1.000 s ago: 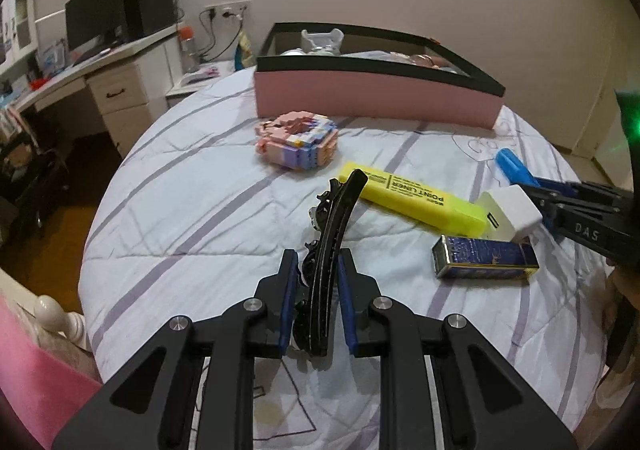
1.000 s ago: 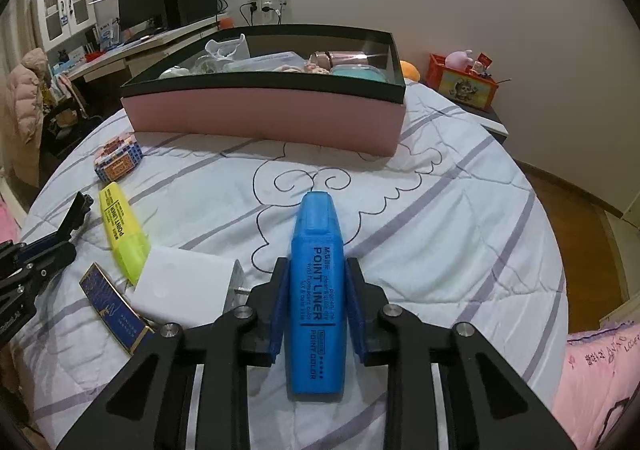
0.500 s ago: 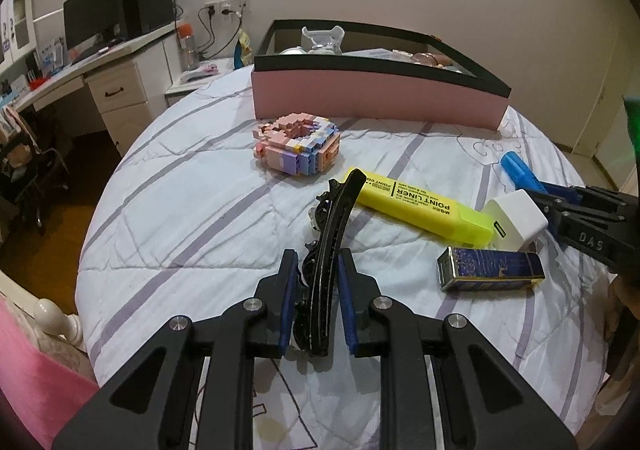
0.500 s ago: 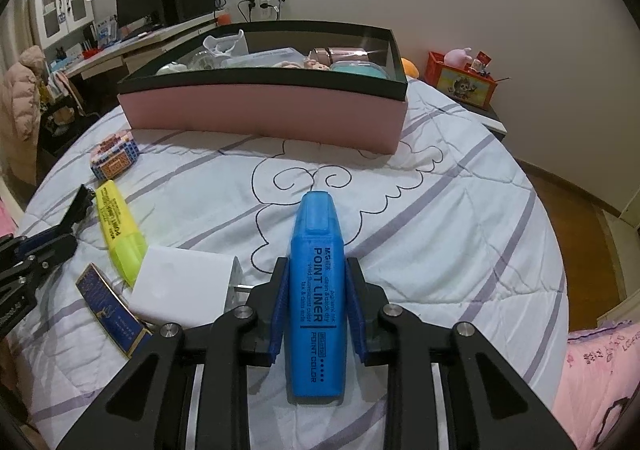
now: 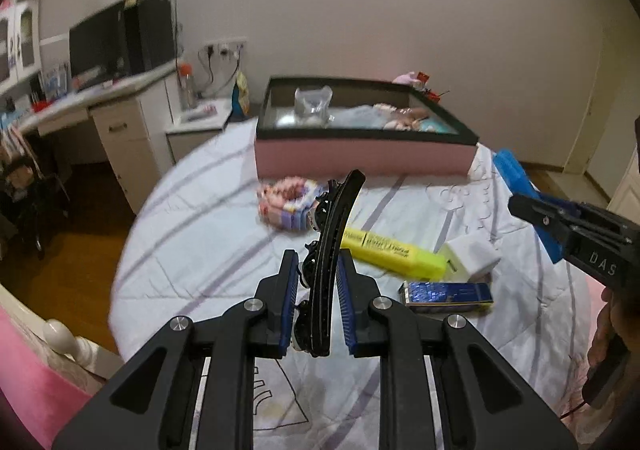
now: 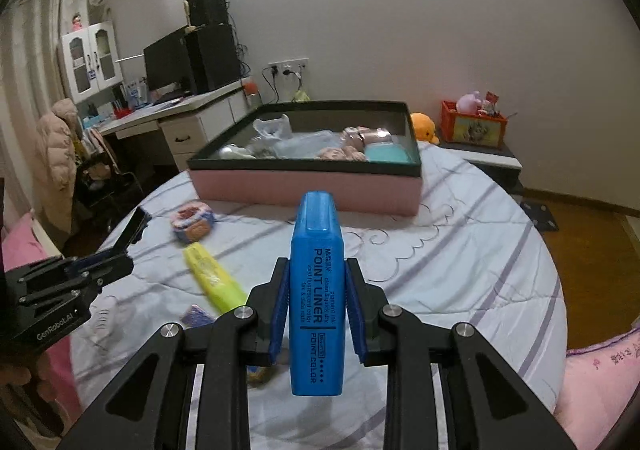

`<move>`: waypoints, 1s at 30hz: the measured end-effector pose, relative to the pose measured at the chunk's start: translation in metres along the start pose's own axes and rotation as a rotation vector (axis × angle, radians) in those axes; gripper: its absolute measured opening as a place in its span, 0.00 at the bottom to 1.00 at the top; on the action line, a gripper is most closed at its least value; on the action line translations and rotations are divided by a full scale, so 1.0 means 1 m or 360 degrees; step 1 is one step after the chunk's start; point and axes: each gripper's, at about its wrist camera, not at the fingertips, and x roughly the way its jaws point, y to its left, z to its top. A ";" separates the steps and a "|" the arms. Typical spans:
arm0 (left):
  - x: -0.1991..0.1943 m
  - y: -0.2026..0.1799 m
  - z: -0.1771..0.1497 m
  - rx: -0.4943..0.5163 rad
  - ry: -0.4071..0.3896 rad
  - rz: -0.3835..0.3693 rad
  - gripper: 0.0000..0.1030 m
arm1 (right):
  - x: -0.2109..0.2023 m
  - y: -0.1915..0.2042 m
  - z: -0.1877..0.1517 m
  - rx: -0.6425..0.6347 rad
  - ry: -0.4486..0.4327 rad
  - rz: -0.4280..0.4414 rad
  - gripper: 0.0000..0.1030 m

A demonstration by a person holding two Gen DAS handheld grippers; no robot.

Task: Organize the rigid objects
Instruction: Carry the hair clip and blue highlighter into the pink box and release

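While both loads hang clear of the bed point(image 6: 460, 270), the step in hand looks like carrying them to the box point(image 6: 304, 186) at the far edge; each should clear the near wall before letting go. The left gripper point(image 5: 316, 290) is clamped on the hair clip point(image 5: 332, 250), the right gripper point(image 6: 316, 298) on the blue marker point(image 6: 316, 298). Both point forward and down toward the box, left beside right.
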 end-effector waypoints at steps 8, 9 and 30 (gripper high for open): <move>-0.038 -0.012 0.022 0.0020 -0.0175 -0.0012 0.19 | -0.042 0.027 0.017 -0.0045 -0.0199 0.0049 0.26; -0.044 -0.012 0.025 0.0015 -0.0204 -0.0012 0.19 | -0.048 0.031 0.020 -0.0054 -0.0226 0.0045 0.26; -0.109 -0.039 0.057 0.0078 -0.0625 0.0107 0.19 | -0.100 0.062 0.046 -0.0171 -0.0556 -0.0032 0.26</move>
